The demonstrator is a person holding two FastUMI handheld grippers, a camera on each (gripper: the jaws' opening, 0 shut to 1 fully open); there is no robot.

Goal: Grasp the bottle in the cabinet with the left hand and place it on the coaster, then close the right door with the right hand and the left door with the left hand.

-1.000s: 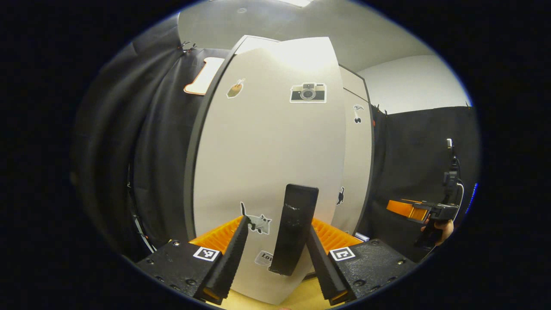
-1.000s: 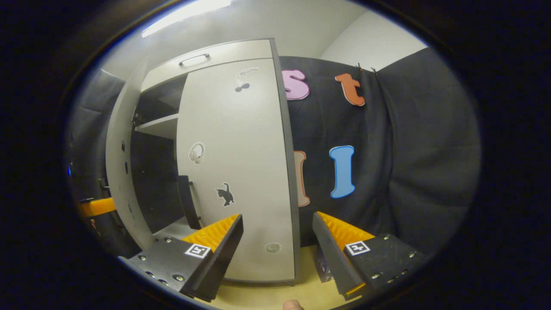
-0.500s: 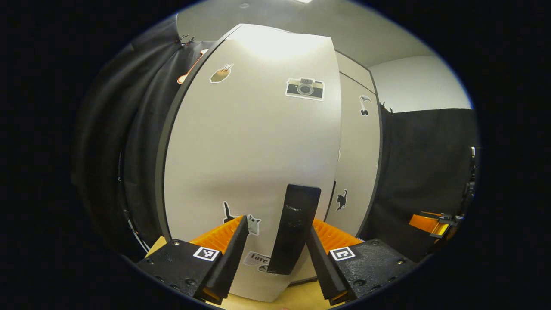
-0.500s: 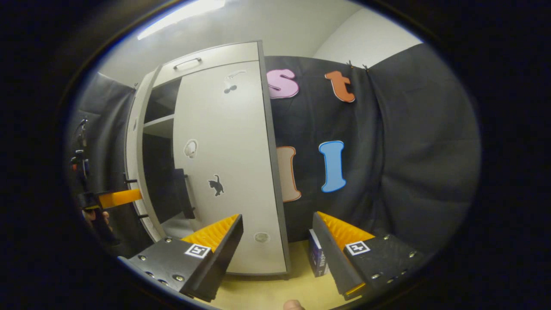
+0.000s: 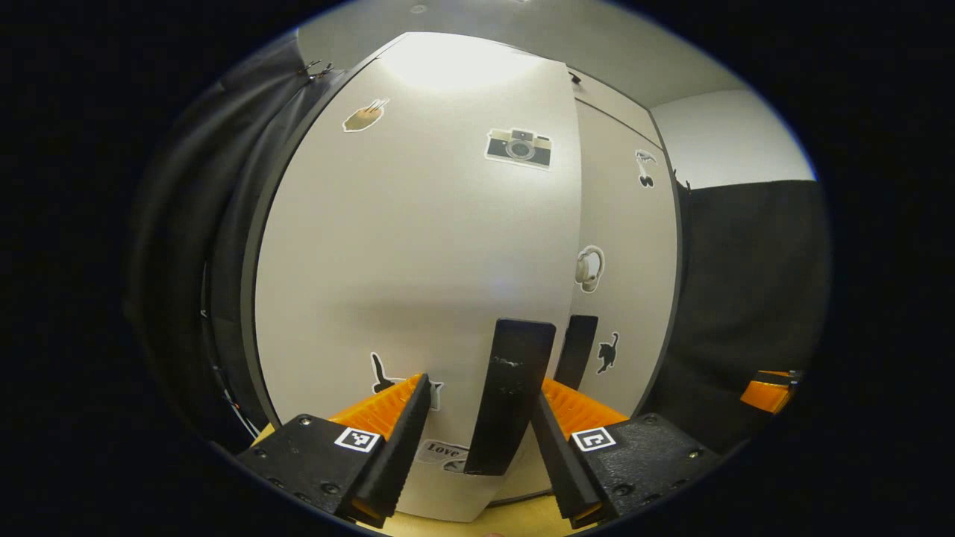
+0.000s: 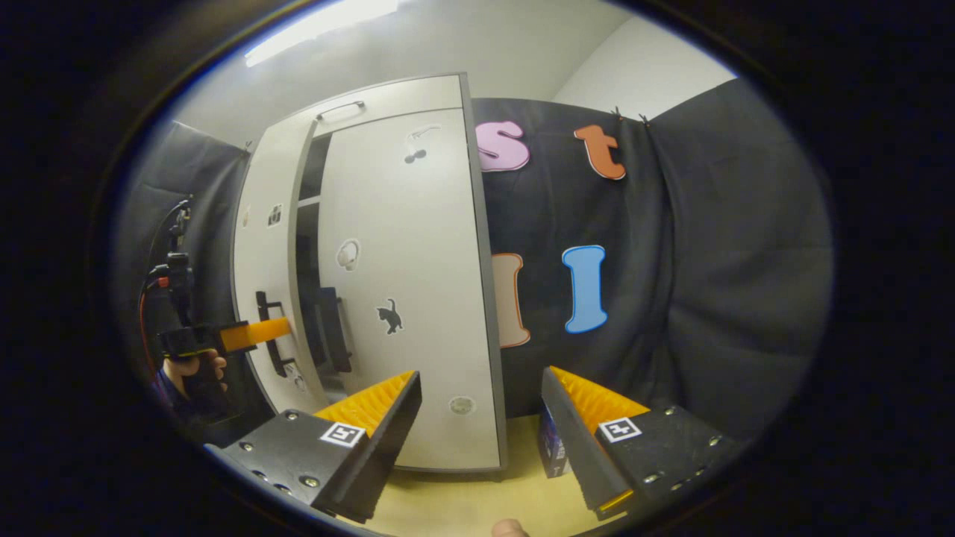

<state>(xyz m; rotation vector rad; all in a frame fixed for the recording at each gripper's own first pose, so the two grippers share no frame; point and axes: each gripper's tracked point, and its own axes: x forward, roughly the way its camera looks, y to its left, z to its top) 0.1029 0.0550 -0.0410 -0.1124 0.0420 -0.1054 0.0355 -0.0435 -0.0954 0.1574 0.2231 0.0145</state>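
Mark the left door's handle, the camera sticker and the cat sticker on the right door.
left door handle (image 5: pixel 509 399), left gripper view, middle of the bar.
camera sticker (image 5: pixel 518 148), left gripper view, lens.
cat sticker (image 6: pixel 389 316), right gripper view, body.

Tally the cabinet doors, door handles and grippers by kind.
Cabinet doors: 2 (left door, right door)
Door handles: 2 (left handle, right handle)
Grippers: 2 (left gripper, right gripper)
Total: 6

The left tongs (image 5: pixel 477 447) stand open around the dark handle (image 5: pixel 509 395) of the sticker-covered left door (image 5: pixel 418 246), with the right door (image 5: pixel 627 246) just beyond its edge.
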